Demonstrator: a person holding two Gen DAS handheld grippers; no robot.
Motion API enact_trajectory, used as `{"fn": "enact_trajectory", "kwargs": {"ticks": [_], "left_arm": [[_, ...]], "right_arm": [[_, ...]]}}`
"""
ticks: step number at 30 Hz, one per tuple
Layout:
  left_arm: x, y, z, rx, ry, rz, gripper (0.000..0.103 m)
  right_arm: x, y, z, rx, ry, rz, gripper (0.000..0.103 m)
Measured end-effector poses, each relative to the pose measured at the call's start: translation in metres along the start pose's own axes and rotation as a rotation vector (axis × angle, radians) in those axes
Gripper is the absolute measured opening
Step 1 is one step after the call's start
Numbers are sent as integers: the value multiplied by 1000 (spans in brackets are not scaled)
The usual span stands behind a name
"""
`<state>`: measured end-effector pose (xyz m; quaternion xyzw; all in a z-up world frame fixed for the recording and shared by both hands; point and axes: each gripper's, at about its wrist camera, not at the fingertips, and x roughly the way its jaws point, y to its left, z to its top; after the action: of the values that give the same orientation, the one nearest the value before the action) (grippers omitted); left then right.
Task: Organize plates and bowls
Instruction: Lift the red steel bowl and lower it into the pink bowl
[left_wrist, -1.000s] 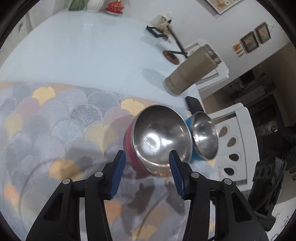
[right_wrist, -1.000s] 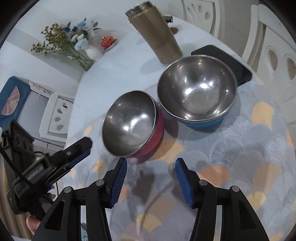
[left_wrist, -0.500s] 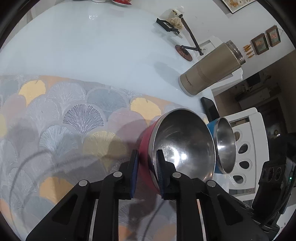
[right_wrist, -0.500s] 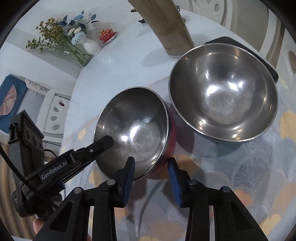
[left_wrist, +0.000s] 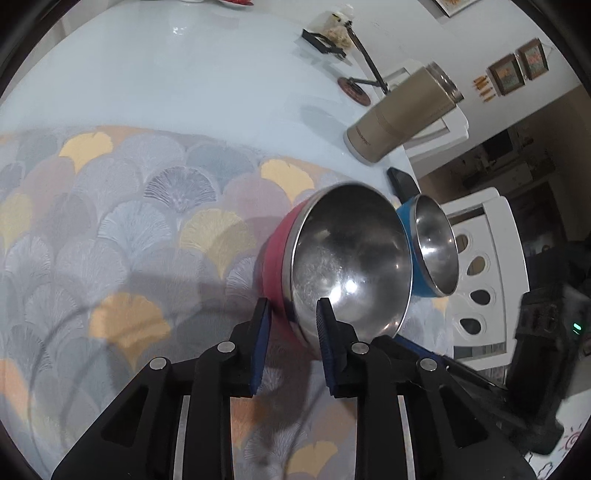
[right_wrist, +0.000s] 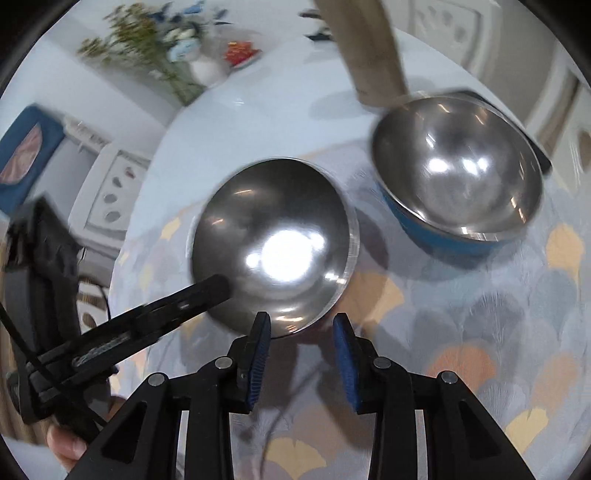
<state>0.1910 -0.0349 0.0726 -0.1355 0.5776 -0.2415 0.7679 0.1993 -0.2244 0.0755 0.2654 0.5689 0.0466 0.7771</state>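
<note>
Left wrist: left gripper (left_wrist: 291, 319) grips red bowl (left_wrist: 314, 266) rim, just reopened slightly; right gripper (right_wrist: 301, 332) narrow, straddling same rim, contact unclear.

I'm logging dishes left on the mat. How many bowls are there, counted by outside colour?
Red bowl: 1
Blue bowl: 1
Total: 2 bowls, both steel inside, on the fan-patterned mat.
</note>
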Motion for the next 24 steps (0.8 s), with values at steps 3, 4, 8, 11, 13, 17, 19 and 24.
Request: {"fn": "enact_trajectory", "kwargs": {"ticks": [3, 4, 8, 11, 13, 17, 19, 24], "left_arm": [[1, -1, 8, 7, -19, 7, 23], [5, 0, 13, 12, -17, 13, 23], [22, 2, 26, 21, 3, 44, 23], [33, 6, 28, 25, 22, 51, 22], [44, 6, 25, 52, 68, 56, 21], [31, 5, 8, 77, 51, 41, 20], [13, 6, -1, 66, 38, 22, 20], [-45, 0, -31, 40, -11, -15, 22]], "right_arm": [[4, -18, 7, 97, 19, 35, 34], [6, -20, 10, 97, 23, 33, 34], [16, -15, 21, 53, 14, 6, 34], [23, -7, 24, 19, 3, -30, 30], [30, 2, 25, -28, 12, -62, 28], [24, 28, 16, -219, -16, -160, 26], [16, 33, 12, -239, -19, -159, 26], [-13, 36, -16, -208, 33, -21, 26]]}}
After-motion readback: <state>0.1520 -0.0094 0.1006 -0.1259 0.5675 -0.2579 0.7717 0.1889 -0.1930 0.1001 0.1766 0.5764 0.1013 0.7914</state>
